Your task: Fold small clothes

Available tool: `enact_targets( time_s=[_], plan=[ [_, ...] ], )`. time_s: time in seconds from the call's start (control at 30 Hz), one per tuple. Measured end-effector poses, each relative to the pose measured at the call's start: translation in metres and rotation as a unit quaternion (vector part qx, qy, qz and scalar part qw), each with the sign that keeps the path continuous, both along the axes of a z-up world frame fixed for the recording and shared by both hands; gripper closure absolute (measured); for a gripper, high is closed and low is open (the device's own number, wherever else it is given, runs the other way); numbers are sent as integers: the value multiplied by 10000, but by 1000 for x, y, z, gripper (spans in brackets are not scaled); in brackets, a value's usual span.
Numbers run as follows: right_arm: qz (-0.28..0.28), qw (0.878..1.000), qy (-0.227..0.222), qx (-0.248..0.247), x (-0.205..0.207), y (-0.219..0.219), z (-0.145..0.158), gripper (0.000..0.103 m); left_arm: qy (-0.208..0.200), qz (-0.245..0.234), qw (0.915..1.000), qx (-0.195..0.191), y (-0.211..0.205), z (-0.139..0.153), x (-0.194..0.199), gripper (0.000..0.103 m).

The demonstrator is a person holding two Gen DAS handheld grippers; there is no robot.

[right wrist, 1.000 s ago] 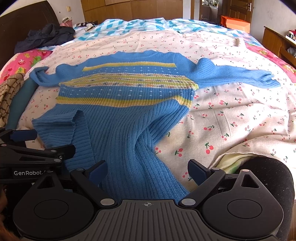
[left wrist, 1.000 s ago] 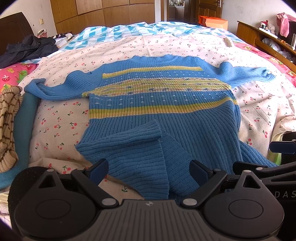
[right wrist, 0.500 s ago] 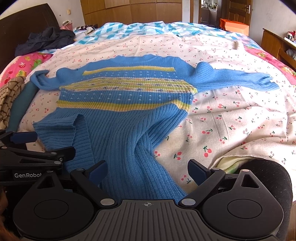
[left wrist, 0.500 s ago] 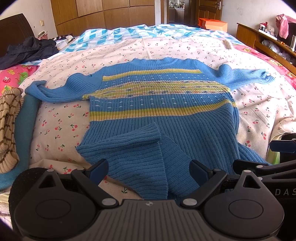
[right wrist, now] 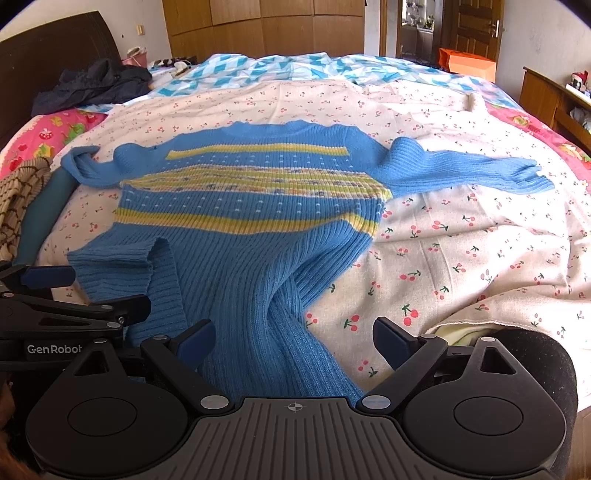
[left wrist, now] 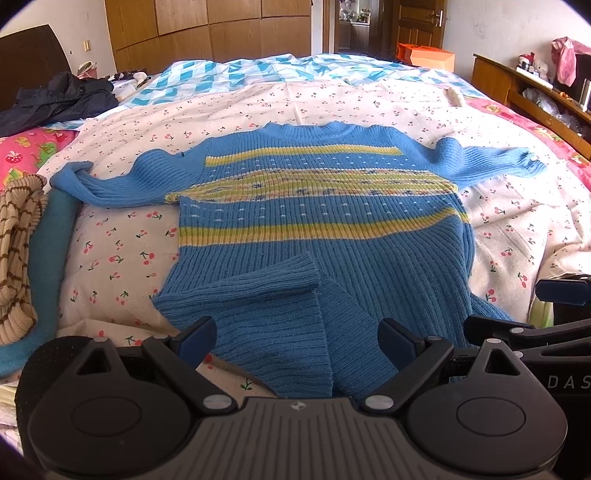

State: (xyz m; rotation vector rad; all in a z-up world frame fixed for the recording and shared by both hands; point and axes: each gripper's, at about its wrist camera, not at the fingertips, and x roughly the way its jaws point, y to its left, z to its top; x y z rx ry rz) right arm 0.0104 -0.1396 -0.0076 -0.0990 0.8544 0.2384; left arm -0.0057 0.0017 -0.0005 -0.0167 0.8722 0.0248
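Observation:
A blue knit sweater (left wrist: 321, 229) with yellow stripes lies flat on the cherry-print bedspread (left wrist: 118, 254), neck away from me, both sleeves spread out. Its near left hem corner (left wrist: 258, 291) is folded up over the body. The sweater also shows in the right wrist view (right wrist: 240, 229). My left gripper (left wrist: 297, 341) is open and empty, just short of the hem. My right gripper (right wrist: 293, 341) is open and empty over the near right part of the hem. Each gripper shows at the edge of the other's view.
A beige brown-striped knit (left wrist: 16, 254) on a teal cloth (left wrist: 51, 258) lies at the left bed edge. A dark jacket (left wrist: 59, 99) is at the far left. A wooden shelf unit (left wrist: 532, 92) stands on the right, wardrobes (left wrist: 207, 29) behind the bed.
Both grippers have drawn back and risen slightly, so the sweater sits a little farther off in both views. The sweater has not moved.

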Motion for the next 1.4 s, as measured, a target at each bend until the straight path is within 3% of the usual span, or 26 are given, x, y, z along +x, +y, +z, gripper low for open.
enact_targets(
  time_s=[0.73,1.4],
  plan=[
    [146,9982,-479,-326,-4,9,14,12,-285,118,9994,143,-2,11,-4,5],
    [128,9989,-443,63,10,0,10,18,-146,252,9987,412,-10,16,12,5]
  ],
)
